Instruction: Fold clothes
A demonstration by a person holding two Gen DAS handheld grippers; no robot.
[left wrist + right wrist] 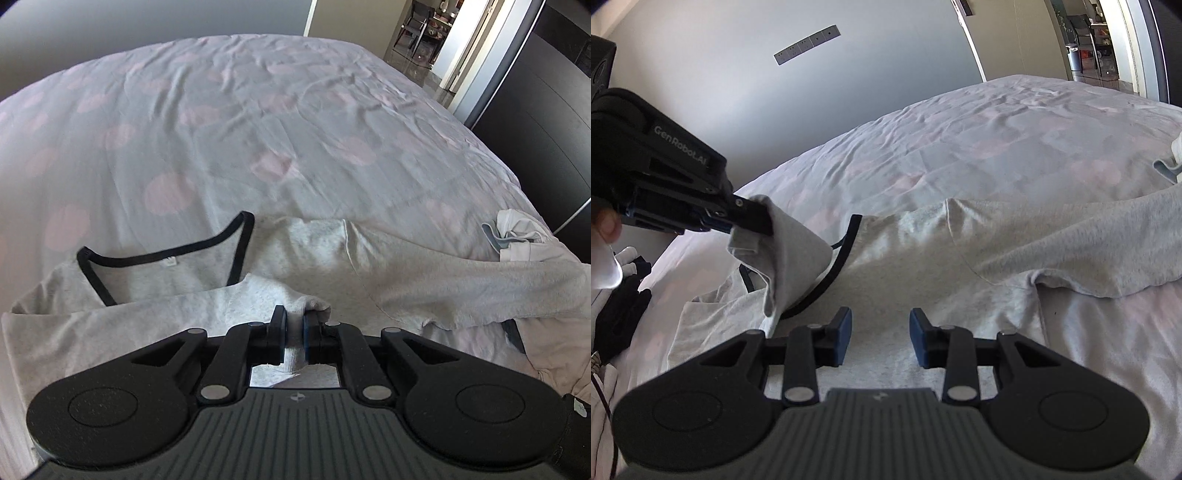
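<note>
1. Dark items [622, 314], far left edge of the bed, right wrist view: black cloth and something white beside it; kind not clear.

2. Left claw [294, 325]: pressed together on a bunched fold of the top's left sleeve or cuff. In the right wrist view the same claw [753, 221] holds that cloth lifted off the bed, the fabric hanging in a drape below it.

3. Top [325, 258]: light grey, long-sleeved, black trim [162, 256] round the neckline, small label inside the collar. Lies spread on the bed, neckline toward the left, body running rightward. The left sleeve is raised and carried in over the chest area. The right sleeve [480, 291] lies stretched out to the right, not yet folded.

4. Right claw [881, 334]: spread, blue pads apart, nothing between them; hovers low over the top's body near the hem side. Whether it touches the cloth cannot be told.

5. Bed [258, 122]: pale sheet with faded pink dots, creased; carries everything listed.

6. White garment [517, 236], crumpled, at the bed's right edge beyond the right sleeve; unfolded.

Progress, as judged: early. First sleeve fold is under way, not laid down. Left to do: set this sleeve flat, fold the right sleeve in, fold the body; the white garment apparently awaits its turn.
</note>
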